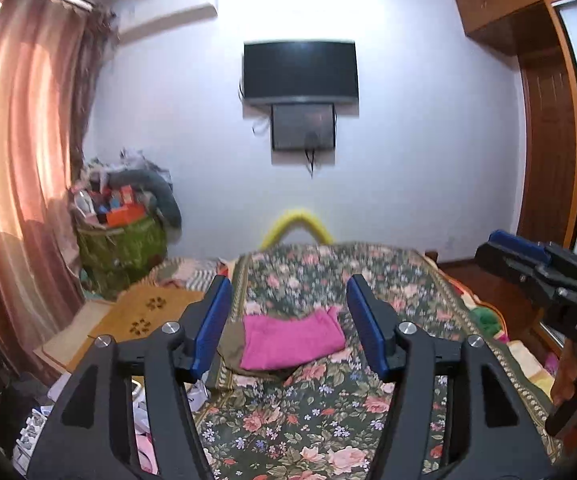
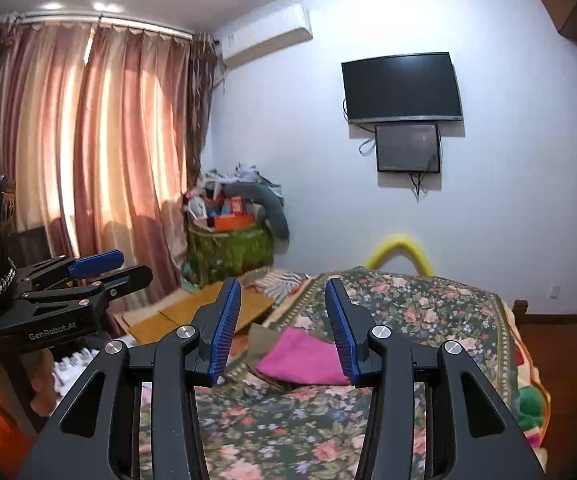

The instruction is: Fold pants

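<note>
Folded pink pants point(image 1: 292, 340) lie on an olive-brown garment point(image 1: 230, 346) on the floral bedspread point(image 1: 328, 412), seen between my fingers in both views; they also show in the right wrist view point(image 2: 304, 360). My left gripper point(image 1: 288, 304) is open and empty, held above the bed short of the pile. My right gripper point(image 2: 283, 312) is open and empty, also raised short of the pile. The right gripper shows at the right edge of the left wrist view point(image 1: 544, 268); the left gripper shows at the left of the right wrist view point(image 2: 72, 288).
Cardboard sheets point(image 1: 144, 312) lie beside the bed on the left. A green basket heaped with things point(image 1: 124, 240) stands by the pink curtain point(image 1: 20, 160). A TV point(image 1: 300, 72) hangs on the far wall. A wooden wardrobe point(image 1: 544, 120) is at the right.
</note>
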The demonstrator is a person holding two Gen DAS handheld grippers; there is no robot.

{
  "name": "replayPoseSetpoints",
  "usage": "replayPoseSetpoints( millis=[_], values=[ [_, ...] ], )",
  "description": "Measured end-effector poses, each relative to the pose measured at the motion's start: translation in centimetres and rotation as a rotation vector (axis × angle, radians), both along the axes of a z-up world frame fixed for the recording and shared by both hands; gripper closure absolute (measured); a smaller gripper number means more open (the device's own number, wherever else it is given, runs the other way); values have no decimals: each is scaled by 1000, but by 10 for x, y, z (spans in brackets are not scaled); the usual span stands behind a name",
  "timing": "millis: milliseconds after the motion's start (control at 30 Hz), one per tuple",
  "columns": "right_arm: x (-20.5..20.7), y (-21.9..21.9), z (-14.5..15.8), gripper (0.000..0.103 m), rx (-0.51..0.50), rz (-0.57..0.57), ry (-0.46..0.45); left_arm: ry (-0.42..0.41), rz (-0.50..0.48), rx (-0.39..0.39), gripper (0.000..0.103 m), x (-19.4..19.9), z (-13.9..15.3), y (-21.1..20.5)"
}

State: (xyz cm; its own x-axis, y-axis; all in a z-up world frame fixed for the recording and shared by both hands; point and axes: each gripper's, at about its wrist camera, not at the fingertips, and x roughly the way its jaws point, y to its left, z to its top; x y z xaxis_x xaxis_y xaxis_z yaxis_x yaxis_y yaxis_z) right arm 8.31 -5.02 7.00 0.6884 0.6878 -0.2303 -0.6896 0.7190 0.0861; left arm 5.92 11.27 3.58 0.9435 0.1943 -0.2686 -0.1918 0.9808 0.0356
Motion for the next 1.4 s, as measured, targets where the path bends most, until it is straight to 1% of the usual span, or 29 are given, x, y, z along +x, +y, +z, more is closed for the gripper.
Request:
replayPoseSetpoints(
  millis=[33, 100, 167, 200, 267, 300, 333, 367, 400, 433, 467, 567, 667, 833, 1167, 1400],
  values=[
    [-6, -2, 0, 61, 16, -2, 0, -26, 4, 7, 42, -11, 3, -5],
    [-11, -6, -2, 54, 28, -11, -8, -46, 2, 4, 37, -23, 5, -10],
    [-18, -10, -5, 41, 34, -34, -27, -69, 15, -9, 28, -36, 4, -13],
    [-20, -11, -6, 38, 33, -46, -34, -75, 18, -11, 25, -40, 4, -14],
    [-22, -14, -7, 26, 32, -69, -44, -85, 20, -19, 15, -45, 3, -16],
    [-23, -16, -6, 23, 33, -74, -46, -86, 22, -19, 14, -47, 2, -16],
    [-25, -16, -5, 18, 37, -81, -45, -86, 28, -16, 11, -48, 2, -17],
    [-24, -17, -5, 15, 40, -92, -43, -84, 31, -13, 7, -50, 1, -19],
    [-25, -18, -5, 12, 40, -96, -40, -82, 35, -13, 4, -50, 1, -20],
    [-26, -18, -5, 5, 38, -100, -38, -82, 37, -20, 1, -52, -1, -20],
    [-27, -19, -5, 0, 35, -108, -41, -81, 30, -35, 0, -53, -1, -19],
    [-34, -22, -8, 0, 13, -131, -62, -68, 21, -65, 0, -53, -3, -16],
    [-35, -20, -10, 0, -4, -131, -61, -67, 29, -73, 0, -54, -5, -13],
    [-38, -21, -13, 0, -6, -121, -50, -60, 30, -91, 0, -52, -7, -10],
    [-37, -26, -16, 0, 3, -125, -26, -60, 29, -68, 0, -51, -10, -14],
    [-39, -25, -15, 0, -1, -128, -27, -60, 29, -55, 0, -51, -11, -15]
  ],
)
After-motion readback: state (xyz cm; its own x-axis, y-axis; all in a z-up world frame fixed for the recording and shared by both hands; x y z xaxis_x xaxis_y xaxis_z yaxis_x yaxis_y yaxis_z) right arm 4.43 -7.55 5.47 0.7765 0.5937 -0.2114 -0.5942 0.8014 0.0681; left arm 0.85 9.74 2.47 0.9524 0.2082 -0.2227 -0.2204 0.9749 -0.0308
